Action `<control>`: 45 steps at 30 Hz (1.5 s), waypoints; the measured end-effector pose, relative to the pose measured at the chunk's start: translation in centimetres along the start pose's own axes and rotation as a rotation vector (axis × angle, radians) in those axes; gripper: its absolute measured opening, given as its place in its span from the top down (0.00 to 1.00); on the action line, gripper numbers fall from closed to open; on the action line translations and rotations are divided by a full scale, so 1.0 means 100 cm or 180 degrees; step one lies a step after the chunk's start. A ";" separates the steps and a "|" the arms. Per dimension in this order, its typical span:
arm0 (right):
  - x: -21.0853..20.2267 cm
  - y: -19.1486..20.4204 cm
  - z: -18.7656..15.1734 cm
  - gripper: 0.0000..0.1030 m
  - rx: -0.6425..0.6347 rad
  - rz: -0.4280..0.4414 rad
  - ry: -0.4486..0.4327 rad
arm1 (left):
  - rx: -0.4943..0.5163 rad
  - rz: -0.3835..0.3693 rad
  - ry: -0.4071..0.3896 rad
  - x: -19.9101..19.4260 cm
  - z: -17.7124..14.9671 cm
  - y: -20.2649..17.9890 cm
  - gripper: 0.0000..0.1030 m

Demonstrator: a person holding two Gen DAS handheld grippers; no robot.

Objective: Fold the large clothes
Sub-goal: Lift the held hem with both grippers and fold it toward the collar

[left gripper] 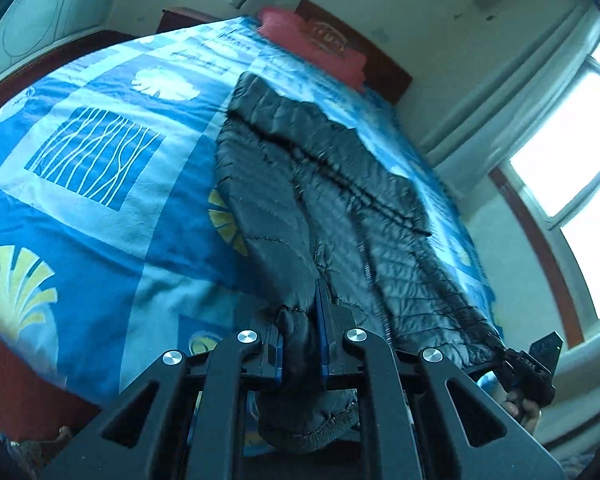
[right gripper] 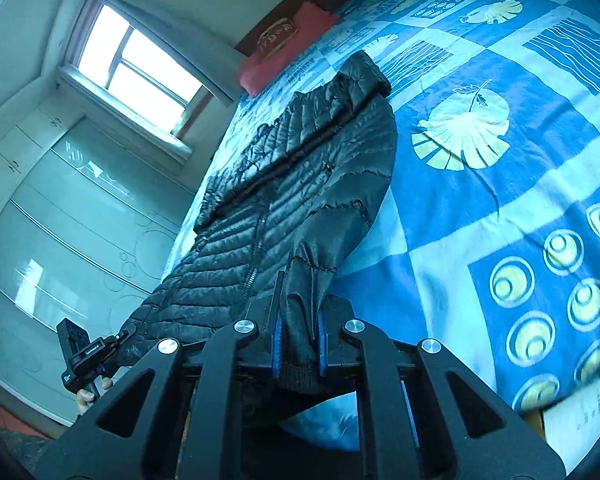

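A black quilted jacket [left gripper: 340, 200] lies lengthwise on the bed, zip side up, its collar toward the headboard. My left gripper [left gripper: 300, 312] is shut on one sleeve near the ribbed cuff [left gripper: 312, 428], which hangs out behind the blue pads. My right gripper [right gripper: 300, 312] is shut on the other sleeve of the jacket [right gripper: 300, 168], its cuff [right gripper: 300, 380] likewise sticking out behind the pads. Both sleeve ends are raised off the sheet. Each view shows the other gripper at the jacket's far lower corner: the right gripper [left gripper: 516, 360] and the left gripper [right gripper: 116, 340], each with a hand below it.
The bed has a blue patterned sheet [left gripper: 100, 220] with a red pillow [left gripper: 312, 44] at a dark wooden headboard [left gripper: 380, 64]. A bright window [right gripper: 136, 64] and pale wardrobe doors [right gripper: 80, 220] stand past the bed's edge. White paper [right gripper: 580, 412] lies at the near corner.
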State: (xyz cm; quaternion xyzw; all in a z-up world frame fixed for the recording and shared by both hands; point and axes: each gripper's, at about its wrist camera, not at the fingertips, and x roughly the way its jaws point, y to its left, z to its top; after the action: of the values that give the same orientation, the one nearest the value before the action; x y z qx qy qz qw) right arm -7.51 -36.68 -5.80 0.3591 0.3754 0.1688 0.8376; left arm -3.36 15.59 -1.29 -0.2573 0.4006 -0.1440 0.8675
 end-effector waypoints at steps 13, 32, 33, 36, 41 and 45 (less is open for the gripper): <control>-0.050 0.014 -0.005 0.88 0.0167 0.0330 -0.0145 | -0.0102 -0.0209 -0.0101 -0.060 -0.009 -0.011 0.89; 0.125 0.017 0.206 0.87 0.0405 0.0610 -0.0155 | -0.0188 -0.0278 -0.0077 0.104 0.176 0.010 0.89; 0.135 0.013 0.210 0.87 0.0427 0.0591 -0.0146 | -0.0186 -0.0240 -0.0054 0.116 0.182 0.013 0.89; 0.178 -0.006 0.226 0.87 0.0556 0.0483 -0.0055 | -0.0225 -0.0149 0.0055 0.157 0.195 0.025 0.89; 0.236 -0.043 0.231 0.87 0.0769 0.0209 0.0164 | -0.0322 0.0003 0.0288 0.211 0.200 0.049 0.89; 0.261 -0.064 0.224 0.87 0.0862 0.0105 0.0232 | -0.0391 0.0047 0.0409 0.237 0.196 0.065 0.88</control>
State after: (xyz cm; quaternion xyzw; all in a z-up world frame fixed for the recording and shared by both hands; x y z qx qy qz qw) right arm 26.65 -37.30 -13.42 0.4686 0.4190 0.1432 0.7644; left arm 27.11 16.68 -8.97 -0.2972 0.4654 -0.1290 0.8237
